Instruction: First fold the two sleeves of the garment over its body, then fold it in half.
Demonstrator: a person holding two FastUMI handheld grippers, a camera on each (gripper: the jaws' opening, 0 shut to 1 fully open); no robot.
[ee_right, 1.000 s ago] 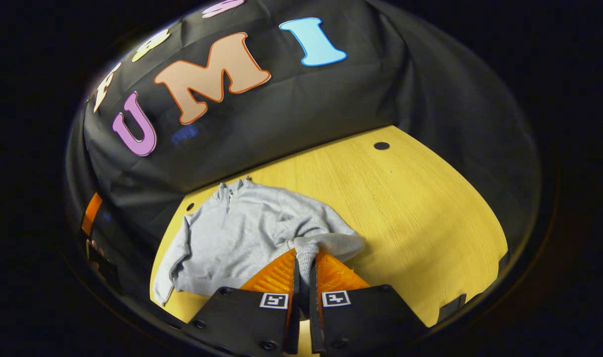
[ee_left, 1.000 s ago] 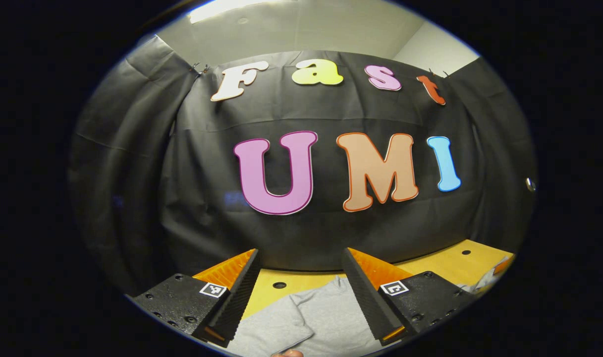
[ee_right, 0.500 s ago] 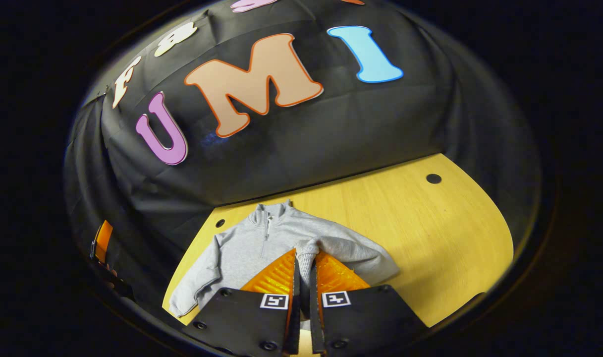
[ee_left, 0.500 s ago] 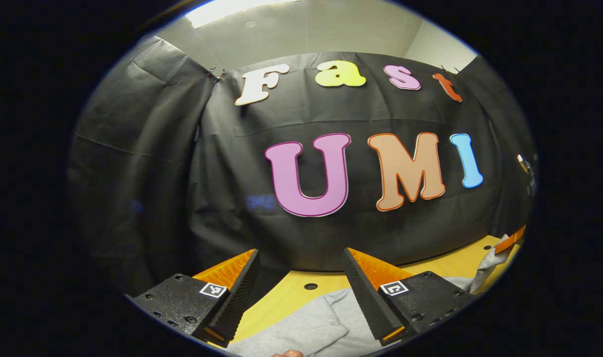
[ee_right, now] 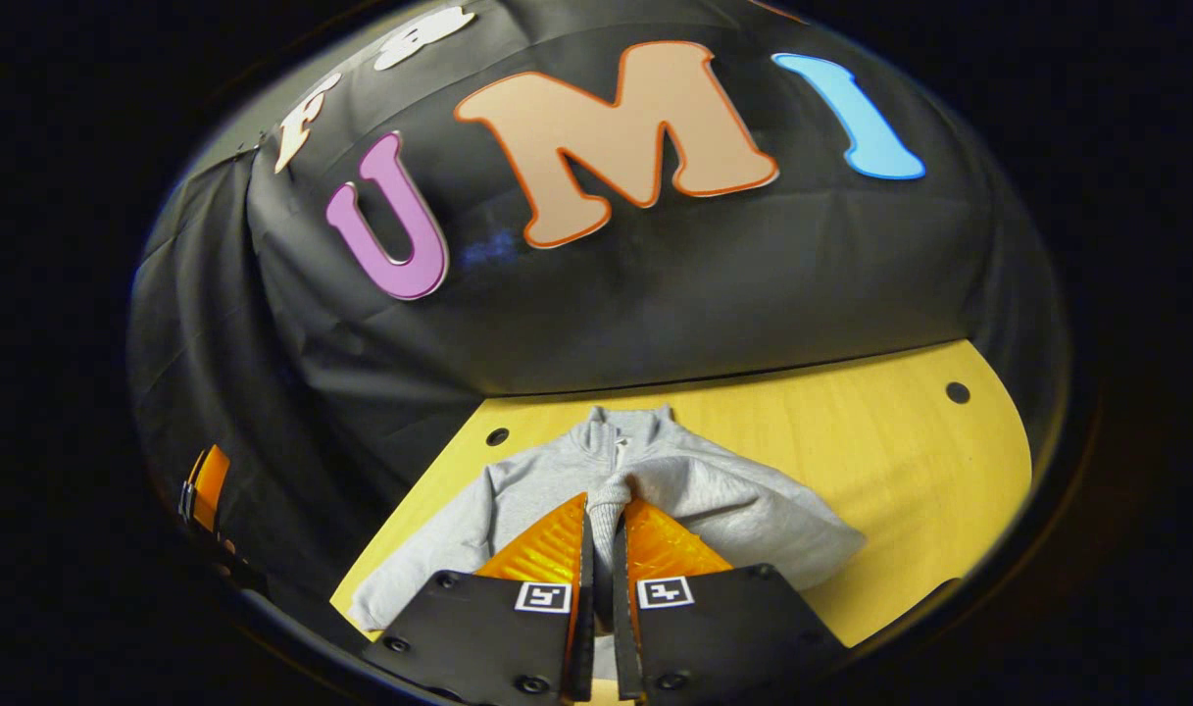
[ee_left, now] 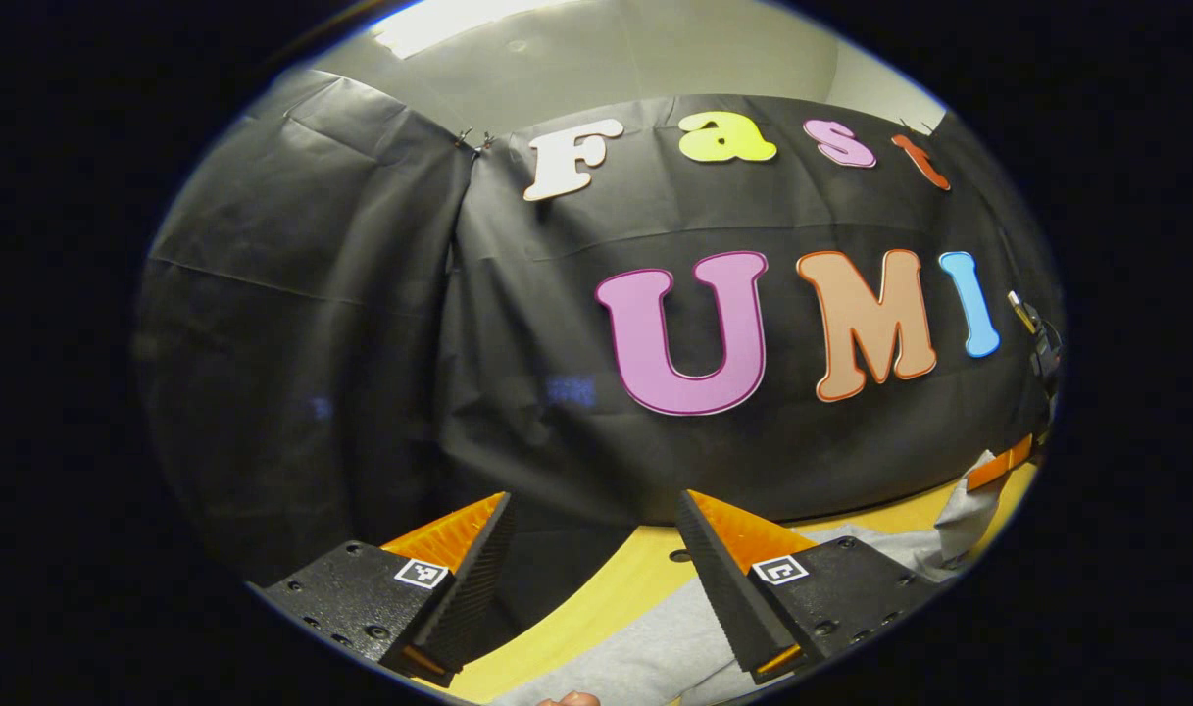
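Right hand-held gripper (ee_right: 601,534) is pinching the grey sweatshirt's (ee_right: 557,480) sleeve cuff (ee_right: 606,500) above its chest on the counter (ee_right: 900,441), while a loosening pinch is risking the sleeve dropping crooked.

No readable text, only coded square tags.

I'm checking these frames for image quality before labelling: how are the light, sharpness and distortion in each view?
Left gripper view: sharp, a bright ceiling light glares at the top, and the fisheye bows the booth wall. Right gripper view: dimmer, the table evenly lit, the grey sweatshirt crisp, straight edges curved.
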